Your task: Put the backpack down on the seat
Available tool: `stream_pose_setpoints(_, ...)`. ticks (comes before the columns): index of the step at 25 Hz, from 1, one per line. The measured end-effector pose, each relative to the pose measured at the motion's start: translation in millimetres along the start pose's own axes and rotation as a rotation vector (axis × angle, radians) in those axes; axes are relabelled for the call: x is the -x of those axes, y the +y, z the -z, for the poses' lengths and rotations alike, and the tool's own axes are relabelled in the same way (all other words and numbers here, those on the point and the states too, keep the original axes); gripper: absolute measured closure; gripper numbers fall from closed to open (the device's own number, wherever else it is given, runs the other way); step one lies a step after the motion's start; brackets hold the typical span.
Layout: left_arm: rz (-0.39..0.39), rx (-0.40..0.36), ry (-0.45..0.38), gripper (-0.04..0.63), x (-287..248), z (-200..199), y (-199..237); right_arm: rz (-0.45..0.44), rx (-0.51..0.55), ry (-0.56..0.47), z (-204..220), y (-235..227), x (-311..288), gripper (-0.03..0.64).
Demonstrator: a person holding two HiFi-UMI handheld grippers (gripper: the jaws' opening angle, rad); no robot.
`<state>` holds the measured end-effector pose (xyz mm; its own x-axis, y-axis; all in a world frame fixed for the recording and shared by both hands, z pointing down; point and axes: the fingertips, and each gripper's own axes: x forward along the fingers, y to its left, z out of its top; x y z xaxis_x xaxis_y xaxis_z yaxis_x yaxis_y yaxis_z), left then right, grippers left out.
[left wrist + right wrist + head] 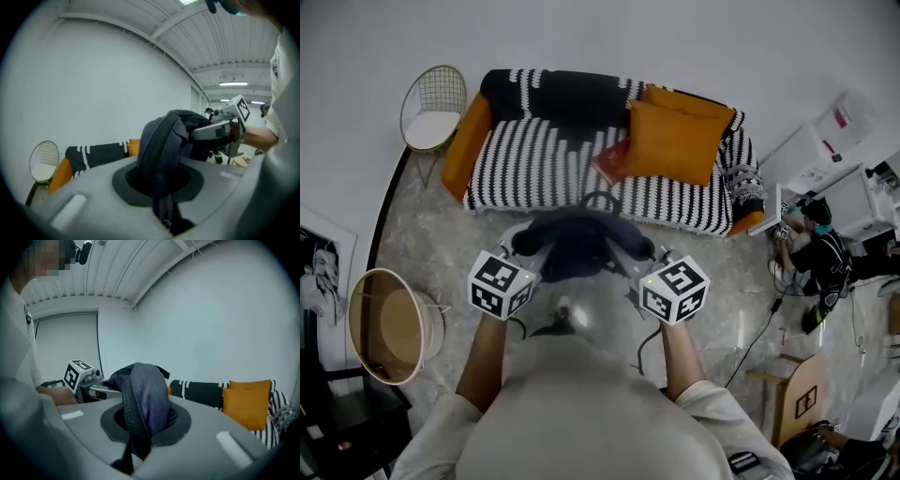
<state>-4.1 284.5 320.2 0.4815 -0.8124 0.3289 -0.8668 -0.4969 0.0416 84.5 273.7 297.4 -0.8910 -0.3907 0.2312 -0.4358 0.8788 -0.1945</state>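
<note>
A dark navy backpack (pixel 578 244) hangs in the air between my two grippers, in front of the sofa. My left gripper (pixel 523 249) is shut on the fabric at the bag's left side, and my right gripper (pixel 644 254) is shut on its right side. In the left gripper view a bunched fold with a zipper edge (pixel 157 150) rises out of the closed jaws. The right gripper view shows a similar fold (pixel 143 397) clamped the same way. The seat is a sofa with a black-and-white striped cover (pixel 534 155), just beyond the bag.
Two orange cushions (pixel 675 139) and a red book (pixel 613 161) lie on the sofa's right half. A wire chair (pixel 431 105) stands at the far left and a round wicker basket (pixel 390 324) at my left. A crouching person (pixel 817 246), cables and a cardboard box (pixel 797 397) are at the right.
</note>
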Motion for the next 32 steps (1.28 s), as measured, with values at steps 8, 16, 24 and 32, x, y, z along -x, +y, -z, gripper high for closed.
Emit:
stream_pose_setpoints(8,0.028,-0.001,0.009,0.551,-36.4,-13.8,67.7,0.043,0.0,0.003,-22.2,-40.5,-61.1,0.577)
stream_pose_setpoints(16,0.06,-0.003,0.013,0.551,-67.3,-23.1,124.0,0.082,-0.008,-0.003,-37.3,-74.9,-112.5,0.575)
stream_pose_setpoints(24,0.071,0.017,0.035,0.551,-98.1,-32.2,165.3,0.104,-0.027,0.007,-49.6,-105.4,-147.5,0.575)
stream_pose_setpoints(32,0.075,-0.003,0.043,0.551,-131.9,-48.3,205.1,0.094,-0.03,0.015,-68.0,-142.7,-180.4,0.575)
